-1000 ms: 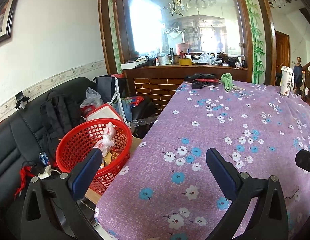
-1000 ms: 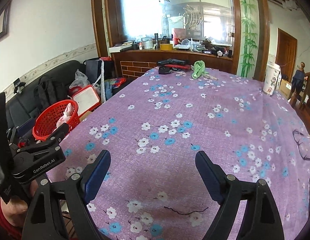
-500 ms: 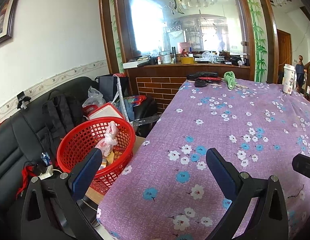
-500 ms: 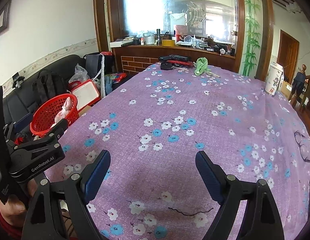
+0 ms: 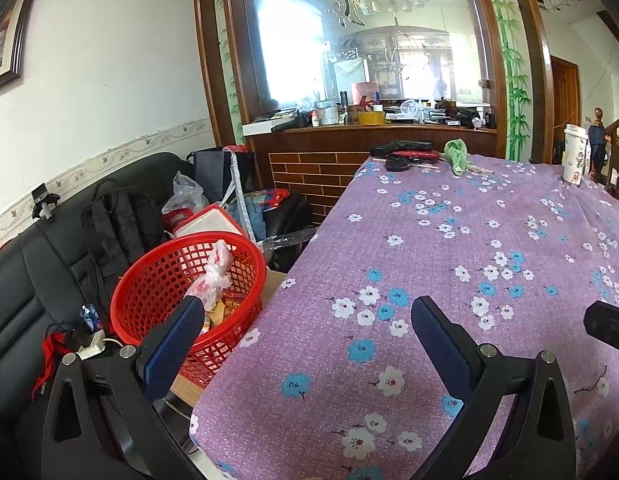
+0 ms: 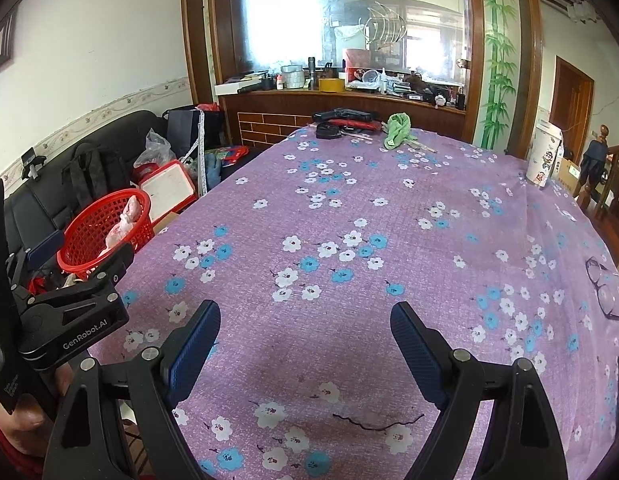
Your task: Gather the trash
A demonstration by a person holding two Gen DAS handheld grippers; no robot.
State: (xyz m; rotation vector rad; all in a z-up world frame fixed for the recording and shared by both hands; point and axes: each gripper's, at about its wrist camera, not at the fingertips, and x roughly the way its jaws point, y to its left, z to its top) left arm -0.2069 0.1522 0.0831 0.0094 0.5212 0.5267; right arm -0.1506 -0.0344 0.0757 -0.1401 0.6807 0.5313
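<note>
From the left wrist, the left gripper (image 5: 305, 322) stands with its jaws wide apart and nothing between them, over the near edge of a table (image 5: 449, 248) under a purple flowered cloth. At ten o'clock from the gripper, beside the table on a cardboard box, sits a red basket (image 5: 165, 280) with a pink plastic bag (image 5: 213, 276) and other scraps of trash in it. A black sofa (image 5: 33, 264) with a backpack (image 5: 117, 224) lies behind the basket. At one o'clock, far across the table, rest a green rag (image 5: 458, 156) and a tall paper cup (image 5: 574, 156). From the right wrist, the right gripper (image 6: 305, 334) likewise gapes empty above bare cloth. The left gripper (image 6: 69, 300) shows at nine o'clock, in front of the basket (image 6: 101, 228). A pair of glasses (image 6: 603, 290) lies at three o'clock; a thin dark thread (image 6: 373, 426) lies just below the fingers.
</note>
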